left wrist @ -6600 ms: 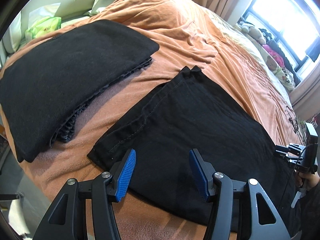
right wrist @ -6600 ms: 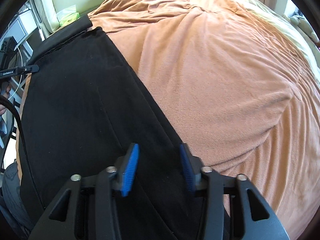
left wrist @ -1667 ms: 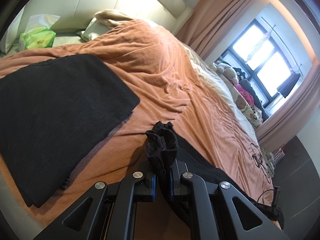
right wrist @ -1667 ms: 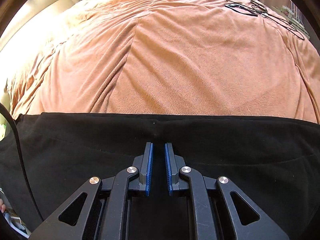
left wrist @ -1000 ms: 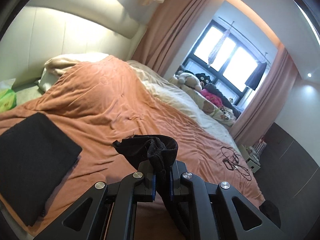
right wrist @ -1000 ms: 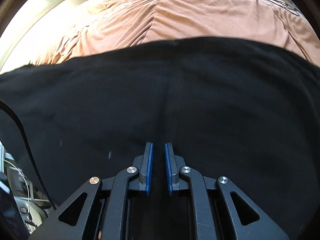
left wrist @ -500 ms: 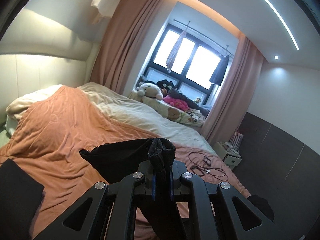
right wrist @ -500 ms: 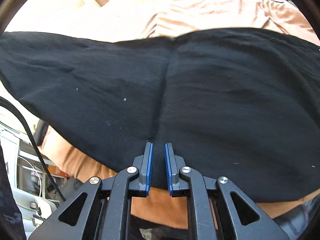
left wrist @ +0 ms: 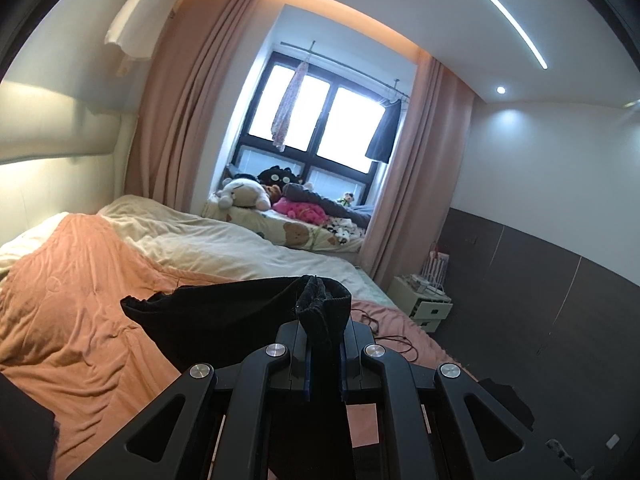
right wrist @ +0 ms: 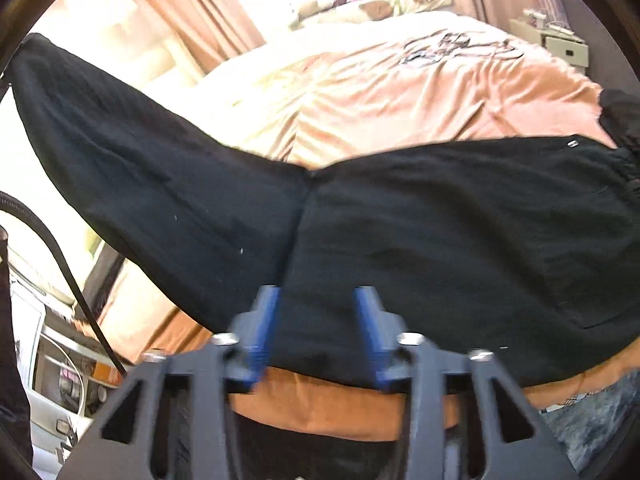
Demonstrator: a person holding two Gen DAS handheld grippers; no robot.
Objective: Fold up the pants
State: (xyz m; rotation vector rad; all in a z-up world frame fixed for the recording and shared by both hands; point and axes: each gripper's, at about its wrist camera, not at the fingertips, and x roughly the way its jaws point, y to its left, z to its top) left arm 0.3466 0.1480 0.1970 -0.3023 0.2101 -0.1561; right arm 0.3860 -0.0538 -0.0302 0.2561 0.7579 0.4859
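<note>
The black pants (left wrist: 224, 320) hang lifted above the orange blanket (left wrist: 72, 312). My left gripper (left wrist: 324, 344) is shut on a bunched end of them, and the cloth stands up out of the jaws. In the right wrist view the pants (right wrist: 440, 232) stretch across the frame, sagging from the raised end at the upper left to the elastic waistband at the right edge. My right gripper (right wrist: 318, 300) is blurred, its jaws opening. The lower edge of the cloth lies between the blue pads (right wrist: 264, 320), which stand apart and do not press on it.
A folded black garment (left wrist: 24, 432) lies at the bed's near left edge. Plush toys (left wrist: 248, 196) sit on the window ledge. A white bedside cabinet (left wrist: 424, 300) stands by the far side. Cables (left wrist: 392, 332) lie on the blanket. A black cable (right wrist: 68, 276) hangs at the left.
My left gripper has risen with the pants end, its view tilting up toward the window. The right jaws, shut on the cloth before, have parted, and the pants have lifted farther off the bed.
</note>
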